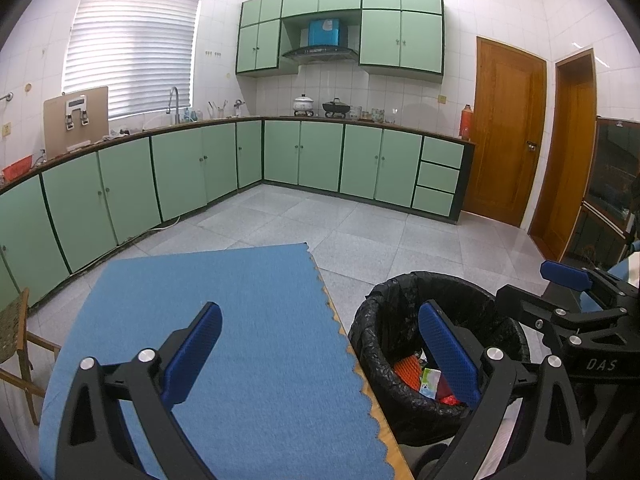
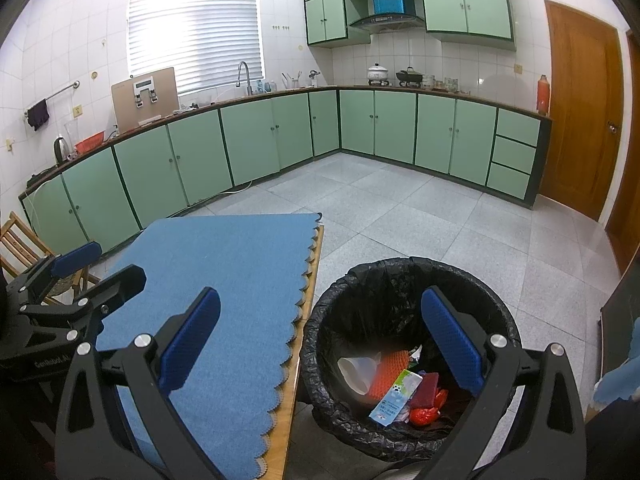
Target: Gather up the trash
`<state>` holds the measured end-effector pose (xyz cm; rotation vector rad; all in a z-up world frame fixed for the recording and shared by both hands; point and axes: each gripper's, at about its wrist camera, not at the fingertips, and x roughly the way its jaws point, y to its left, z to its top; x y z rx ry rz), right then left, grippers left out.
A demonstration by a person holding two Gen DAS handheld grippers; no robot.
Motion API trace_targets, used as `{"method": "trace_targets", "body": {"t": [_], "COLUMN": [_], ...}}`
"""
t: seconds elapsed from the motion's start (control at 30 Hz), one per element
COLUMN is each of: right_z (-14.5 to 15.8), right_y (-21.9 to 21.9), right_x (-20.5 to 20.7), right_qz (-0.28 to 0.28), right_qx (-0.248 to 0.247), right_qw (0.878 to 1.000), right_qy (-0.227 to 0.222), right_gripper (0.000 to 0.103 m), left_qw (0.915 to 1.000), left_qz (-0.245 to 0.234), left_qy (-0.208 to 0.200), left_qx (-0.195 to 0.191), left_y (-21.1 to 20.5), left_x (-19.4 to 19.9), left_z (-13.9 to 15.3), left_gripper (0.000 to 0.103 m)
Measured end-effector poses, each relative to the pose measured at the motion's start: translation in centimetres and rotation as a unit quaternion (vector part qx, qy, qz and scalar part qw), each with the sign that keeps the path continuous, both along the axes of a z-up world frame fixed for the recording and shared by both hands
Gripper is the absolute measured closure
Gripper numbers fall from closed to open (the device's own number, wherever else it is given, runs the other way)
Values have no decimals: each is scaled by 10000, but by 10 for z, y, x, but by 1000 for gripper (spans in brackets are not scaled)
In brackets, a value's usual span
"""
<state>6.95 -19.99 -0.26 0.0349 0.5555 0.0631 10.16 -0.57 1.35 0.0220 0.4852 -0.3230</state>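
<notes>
A round bin with a black liner (image 1: pixel 376 320) (image 2: pixel 332 312) stands on the floor right of the table. Inside lie a white cup (image 2: pixel 356 372), an orange mesh piece (image 2: pixel 390 374) (image 1: pixel 408 372), a white-and-blue carton (image 2: pixel 394 398) (image 1: pixel 430 382) and red wrappers (image 2: pixel 426 410). My left gripper (image 1: pixel 320 344) is open and empty, straddling the table edge and the bin. My right gripper (image 2: pixel 320 332) is open too, empty, above the bin's near rim. Each gripper shows at the edge of the other's view, the right gripper (image 1: pixel 568 280) and the left gripper (image 2: pixel 76 258).
A blue scalloped mat (image 1: pixel 224 320) (image 2: pixel 224 288) covers the wooden table. A wooden chair (image 2: pixel 20 248) stands at the left. Green cabinets (image 1: pixel 320 156) line the far walls, wooden doors (image 1: pixel 504 132) are at the right, and grey tiled floor (image 2: pixel 400 216) lies between.
</notes>
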Motion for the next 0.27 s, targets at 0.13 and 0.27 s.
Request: {"method": "trace_targets", "body": {"t": [0.13, 0.27], "right_z": [-4, -4], "right_y": [-1, -2], "right_x": [0, 1], "right_qz": [-11, -10], "right_qx": [3, 3], "right_qw": [10000, 10000], "right_qy": [5, 9], "right_gripper": [5, 5], "left_qw": [10000, 10000], "left_qz": [-8, -13], "left_qy": [-8, 3], "left_qx": [26, 38], "left_y": [0, 0], "left_x": [1, 1], "left_z": [0, -1], "left_gripper": [6, 6]}}
